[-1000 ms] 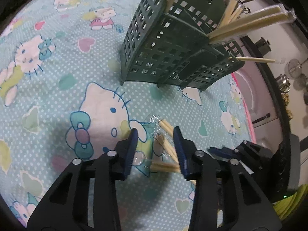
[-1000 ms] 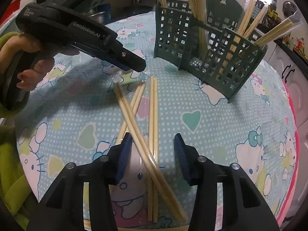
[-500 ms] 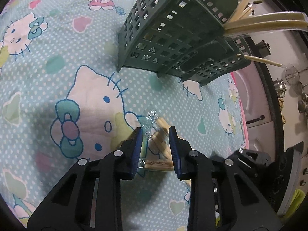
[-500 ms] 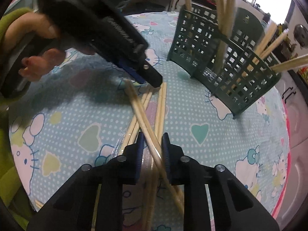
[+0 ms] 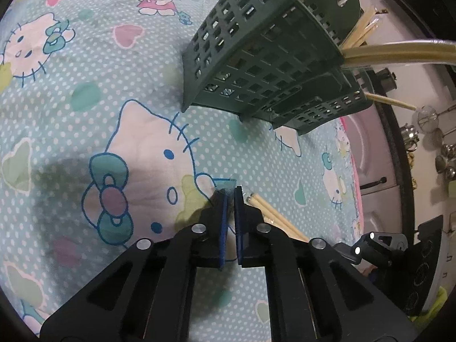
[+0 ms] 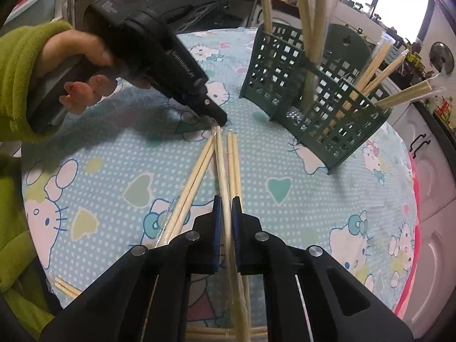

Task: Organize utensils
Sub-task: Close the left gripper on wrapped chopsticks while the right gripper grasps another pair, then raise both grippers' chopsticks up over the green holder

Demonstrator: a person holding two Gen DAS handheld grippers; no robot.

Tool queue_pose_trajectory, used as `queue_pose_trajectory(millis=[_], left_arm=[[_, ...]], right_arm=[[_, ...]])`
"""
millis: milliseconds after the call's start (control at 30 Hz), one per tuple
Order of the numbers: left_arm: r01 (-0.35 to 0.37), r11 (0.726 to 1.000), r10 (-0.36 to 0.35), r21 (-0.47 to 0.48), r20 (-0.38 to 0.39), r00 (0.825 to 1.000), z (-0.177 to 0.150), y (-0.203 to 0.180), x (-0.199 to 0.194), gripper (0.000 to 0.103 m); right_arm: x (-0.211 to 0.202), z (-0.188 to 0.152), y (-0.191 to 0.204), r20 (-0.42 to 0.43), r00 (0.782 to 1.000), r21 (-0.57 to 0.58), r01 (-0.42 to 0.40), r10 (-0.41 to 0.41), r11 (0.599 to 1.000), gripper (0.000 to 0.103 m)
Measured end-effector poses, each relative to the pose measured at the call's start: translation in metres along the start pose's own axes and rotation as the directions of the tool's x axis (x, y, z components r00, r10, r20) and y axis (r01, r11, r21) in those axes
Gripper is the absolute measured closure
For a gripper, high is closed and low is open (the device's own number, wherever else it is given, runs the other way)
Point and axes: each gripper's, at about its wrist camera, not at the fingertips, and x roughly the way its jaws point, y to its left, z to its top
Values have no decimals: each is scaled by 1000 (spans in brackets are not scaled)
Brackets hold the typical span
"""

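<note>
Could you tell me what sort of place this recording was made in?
Probably a home kitchen. A table under a cartoon-cat tablecloth holds a green utensil basket of chopsticks; white cabinet doors stand beside it, and metal kitchenware sits on a counter.

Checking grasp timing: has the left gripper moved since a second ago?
Yes. The left gripper has dropped toward the cloth and shut at the wrapper end.
</note>
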Motion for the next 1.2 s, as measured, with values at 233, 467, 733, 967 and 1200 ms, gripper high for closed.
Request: queue_pose_trajectory(millis=[233,467,733,967,1200], left_arm=[[14,1000,-14,0,61,998,-1,3,-24,102],[63,998,-63,1,105,993,-1,5,-48,102],[97,995,-93,-22,126,988,1,17,-62,102],[88,995,-83,-50,104,991,-7,32,-55,102],[92,995,-84,-41,168,982,-9,29,-80,103]], right_arm=[[-3,7,-26,56,997,151,-55,47,987,97],[-7,14,-46,116,987,314,-139,107,939,97],[-1,23,-48,115,990,338,-119,84,934,97],[14,29,-45,90,990,344,-130,104,930,97],[1,34,-46,167,974,358,-203,152,911,97]])
